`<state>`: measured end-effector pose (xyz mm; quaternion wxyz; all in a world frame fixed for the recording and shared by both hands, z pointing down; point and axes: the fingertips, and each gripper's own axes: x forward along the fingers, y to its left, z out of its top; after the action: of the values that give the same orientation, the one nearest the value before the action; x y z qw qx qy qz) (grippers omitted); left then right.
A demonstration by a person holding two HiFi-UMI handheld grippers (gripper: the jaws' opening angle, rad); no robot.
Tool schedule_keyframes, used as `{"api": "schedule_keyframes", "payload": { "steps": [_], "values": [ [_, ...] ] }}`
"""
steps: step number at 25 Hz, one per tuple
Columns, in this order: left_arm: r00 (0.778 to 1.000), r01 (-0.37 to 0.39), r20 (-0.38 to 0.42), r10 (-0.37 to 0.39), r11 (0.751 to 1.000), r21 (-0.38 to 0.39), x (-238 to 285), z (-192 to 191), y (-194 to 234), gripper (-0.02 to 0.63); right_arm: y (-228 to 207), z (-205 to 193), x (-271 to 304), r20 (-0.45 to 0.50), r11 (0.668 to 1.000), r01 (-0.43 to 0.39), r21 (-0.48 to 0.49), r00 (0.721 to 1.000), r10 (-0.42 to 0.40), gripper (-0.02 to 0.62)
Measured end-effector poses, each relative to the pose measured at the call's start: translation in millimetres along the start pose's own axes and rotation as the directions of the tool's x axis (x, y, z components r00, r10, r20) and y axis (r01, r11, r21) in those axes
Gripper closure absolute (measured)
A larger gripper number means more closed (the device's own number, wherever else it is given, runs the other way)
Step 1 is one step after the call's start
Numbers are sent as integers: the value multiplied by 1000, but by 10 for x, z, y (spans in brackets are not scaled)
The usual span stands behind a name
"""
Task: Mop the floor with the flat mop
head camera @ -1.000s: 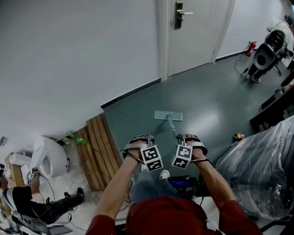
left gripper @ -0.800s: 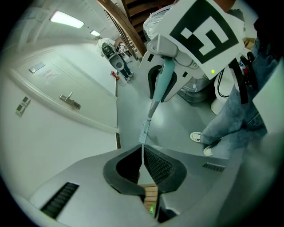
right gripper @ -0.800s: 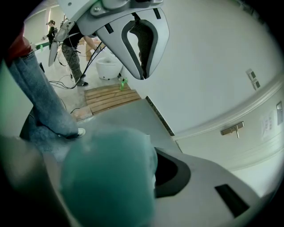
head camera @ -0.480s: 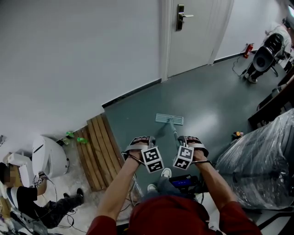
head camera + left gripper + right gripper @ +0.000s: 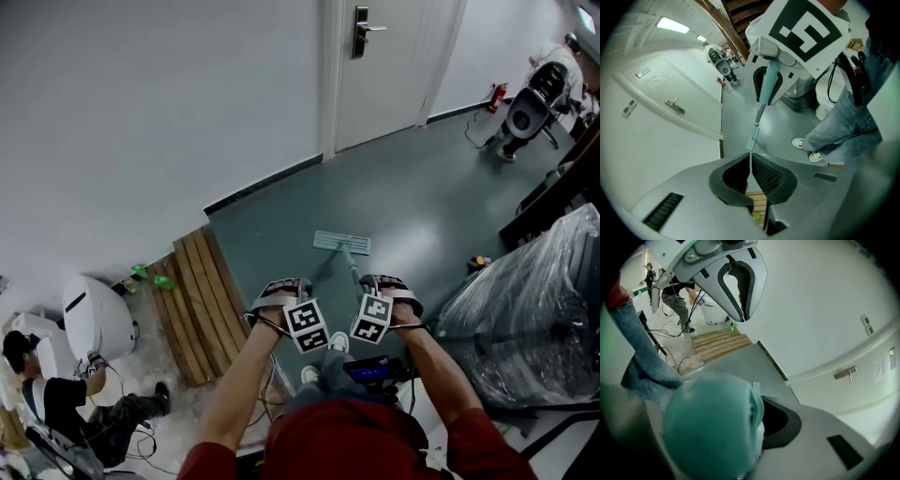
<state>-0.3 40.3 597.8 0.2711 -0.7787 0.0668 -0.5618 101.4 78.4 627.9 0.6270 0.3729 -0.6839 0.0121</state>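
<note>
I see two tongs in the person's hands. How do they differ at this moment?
The right tongs are clamped on the mop handle, at its teal grip. The left tongs are shut with nothing between them. The right tongs sit on the handle, while the left tongs are beside it and apart from it. Both are pale grey, each carries a marker cube, and they are held side by side.

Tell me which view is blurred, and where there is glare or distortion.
Right gripper view: the teal handle is so near that it is a blur. Left gripper view: the wide lens bends the door, and a ceiling light glares. Head view: sharp, with a soft sheen on the floor.
</note>
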Motion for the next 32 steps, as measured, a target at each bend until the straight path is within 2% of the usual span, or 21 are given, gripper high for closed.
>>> {"api": "schedule_keyframes", "payload": {
  "steps": [5,11,21,32],
  "values": [
    [999,27,27,-27,1000,-13,-112,44,-304,578,284,-89,-168,-19,1000,-10,-13,1000,10,477],
    [999,42,17,-42,999,-10,-222,-44,-501,578,510,-47,-344,-25,998,-42,-36,999,42,477],
    [999,25,26,-25,1000,10,-199,401,-538,578,473,-352,-484,-6,998,-58,-19,998,58,477],
    [1000,21,0,-21,1000,18,-166,507,-522,578,367,-438,-491,25,998,-71,1,997,71,477]
  ]
}}
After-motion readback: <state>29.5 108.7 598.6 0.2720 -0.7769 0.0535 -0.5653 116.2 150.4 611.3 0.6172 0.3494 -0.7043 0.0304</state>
